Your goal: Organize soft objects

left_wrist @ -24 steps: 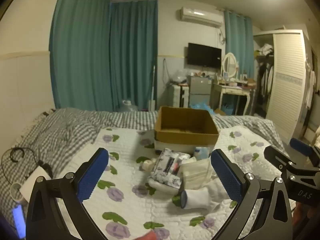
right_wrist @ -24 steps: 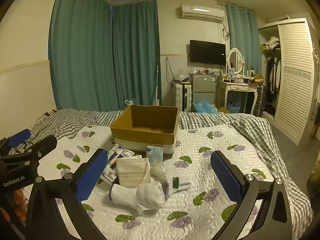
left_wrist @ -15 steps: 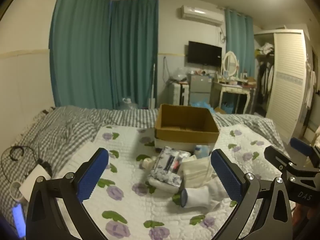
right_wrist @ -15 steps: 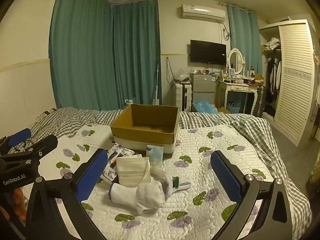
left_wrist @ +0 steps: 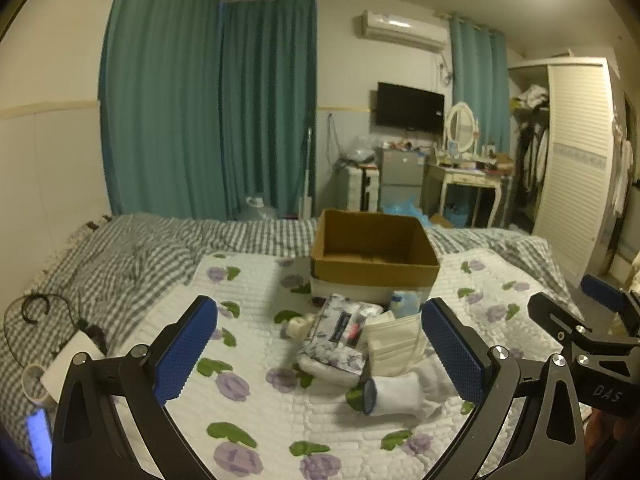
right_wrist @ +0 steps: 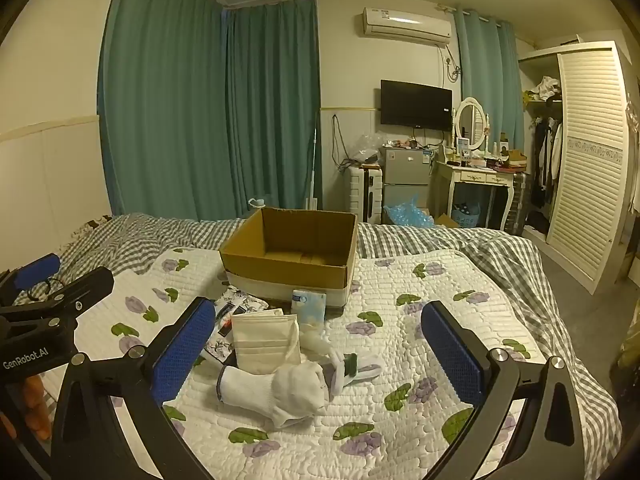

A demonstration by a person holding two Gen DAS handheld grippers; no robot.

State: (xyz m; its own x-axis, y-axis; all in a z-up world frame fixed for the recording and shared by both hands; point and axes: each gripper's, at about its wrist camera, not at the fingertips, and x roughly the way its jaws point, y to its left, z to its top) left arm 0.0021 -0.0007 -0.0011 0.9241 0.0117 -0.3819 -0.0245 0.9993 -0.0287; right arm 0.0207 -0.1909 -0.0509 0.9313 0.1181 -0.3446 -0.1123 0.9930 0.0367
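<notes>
Socks (right_wrist: 276, 390) lie rolled in a white bundle on the floral quilt (right_wrist: 400, 420), at the near edge of a small pile of soft things. Just behind the bundle sits a stack of cream masks (right_wrist: 266, 340), touching it, and a floral pouch (right_wrist: 236, 312) lies to the left of the masks, partly under them. A pale blue tissue pack (right_wrist: 308, 306) stands against the front wall of the cardboard box (right_wrist: 288, 270), which is open at the top and rests on the quilt behind the pile. To the right of the bundle lies a second white sock with a dark green band (right_wrist: 352, 368).

In the left wrist view the same pile sits right of centre: bundle (left_wrist: 396, 394) nearest, masks (left_wrist: 394, 344) and pouch (left_wrist: 340, 332) behind it, box (left_wrist: 372, 256) beyond.

Both tools hang above the quilt, apart from the pile. The left gripper (left_wrist: 320, 356) has its blue pads spread wide with nothing between them. The right gripper (right_wrist: 320, 356) is likewise spread wide and holds nothing.

A checked duvet (right_wrist: 500, 252) covers the far part of the bed.
</notes>
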